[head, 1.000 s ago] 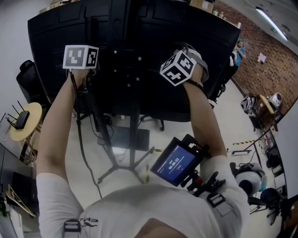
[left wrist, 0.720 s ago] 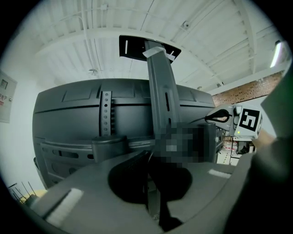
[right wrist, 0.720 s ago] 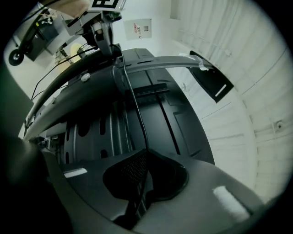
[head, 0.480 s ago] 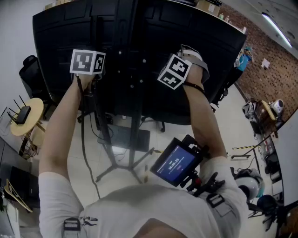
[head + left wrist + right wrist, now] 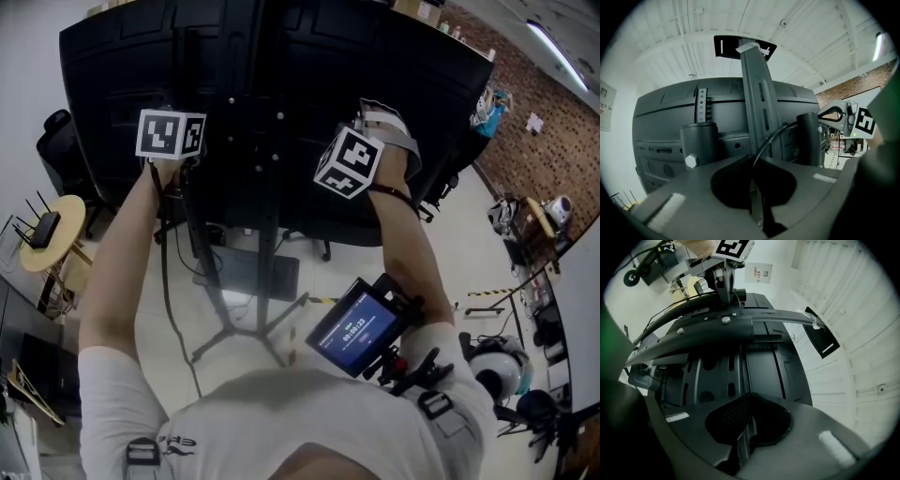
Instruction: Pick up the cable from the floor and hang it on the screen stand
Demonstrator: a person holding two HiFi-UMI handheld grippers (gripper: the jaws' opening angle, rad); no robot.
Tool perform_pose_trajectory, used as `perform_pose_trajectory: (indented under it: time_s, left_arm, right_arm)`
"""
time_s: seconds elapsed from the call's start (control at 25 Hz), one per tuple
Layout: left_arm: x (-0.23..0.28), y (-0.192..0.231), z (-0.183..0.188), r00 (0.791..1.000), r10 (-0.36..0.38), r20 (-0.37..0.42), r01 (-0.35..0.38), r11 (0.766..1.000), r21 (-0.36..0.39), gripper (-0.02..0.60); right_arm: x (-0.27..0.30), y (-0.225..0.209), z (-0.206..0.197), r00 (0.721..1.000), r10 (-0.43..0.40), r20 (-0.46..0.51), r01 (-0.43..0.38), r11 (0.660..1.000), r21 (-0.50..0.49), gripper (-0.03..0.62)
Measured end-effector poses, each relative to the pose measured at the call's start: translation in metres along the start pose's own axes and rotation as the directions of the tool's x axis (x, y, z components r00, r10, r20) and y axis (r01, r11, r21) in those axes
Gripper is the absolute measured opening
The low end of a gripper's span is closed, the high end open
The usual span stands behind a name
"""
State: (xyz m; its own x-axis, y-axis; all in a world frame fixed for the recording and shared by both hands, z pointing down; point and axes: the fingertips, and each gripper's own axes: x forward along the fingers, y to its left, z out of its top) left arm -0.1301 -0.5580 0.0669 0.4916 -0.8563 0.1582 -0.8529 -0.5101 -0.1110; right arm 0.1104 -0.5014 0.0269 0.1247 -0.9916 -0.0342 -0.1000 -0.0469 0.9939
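white floor behind screen stand, left gripper fingers pinching cable, right gripper fingers pressed together

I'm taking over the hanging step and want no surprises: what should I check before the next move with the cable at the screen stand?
1. Grip of left gripper on cable: ok, fingers closed on it.
2. Is the right gripper free: ok, fingers together, nothing seen between them.
3. Is the stand column ahead of the left gripper: ok.
4. Is the cable hung on the stand: not ok, it hangs from the left gripper.
5. Is the cable's lower end off the floor: cannot tell, hidden behind the person's shirt.
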Motion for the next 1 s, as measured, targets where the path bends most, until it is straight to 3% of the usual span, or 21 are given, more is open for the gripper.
perform_pose_trajectory:
  time_s: [0.36,0.52,0.64,0.76,0.88,1.0]
  left_arm:
    - [-0.009,-0.029,0.004,0.989,-0.027,0.147,0.028,1.0,-0.006,0.002]
    - [-0.02,-0.037,0.007,0.979,-0.02,0.205,0.021,1.0,-0.001,0.002]
    - [-0.027,-0.045,0.009,0.966,-0.017,0.259,0.019,1.0,-0.004,0.002]
    - [-0.029,-0.053,0.004,0.958,-0.018,0.286,0.026,0.999,-0.023,0.002]
    - [-0.03,-0.058,0.0,0.952,-0.027,0.305,0.042,0.998,-0.043,0.002]
    - [-0.031,-0.062,-0.004,0.942,-0.029,0.335,0.05,0.997,-0.054,0.002]
  right_arm:
    - [-0.026,0.017,-0.009,0.997,0.001,0.076,-0.011,0.991,0.136,0.028]
    - [-0.03,0.025,-0.007,0.989,0.006,0.149,-0.049,0.958,0.284,0.029]
    - [-0.032,0.03,-0.005,0.97,0.023,0.244,-0.14,0.867,0.478,0.031]
    - [-0.032,0.04,-0.002,0.939,0.036,0.341,-0.261,0.72,0.643,0.031]
    - [-0.03,0.049,0.001,0.913,0.029,0.407,-0.346,0.586,0.733,0.031]
    - [-0.026,0.059,0.004,0.897,0.013,0.442,-0.387,0.507,0.77,0.032]
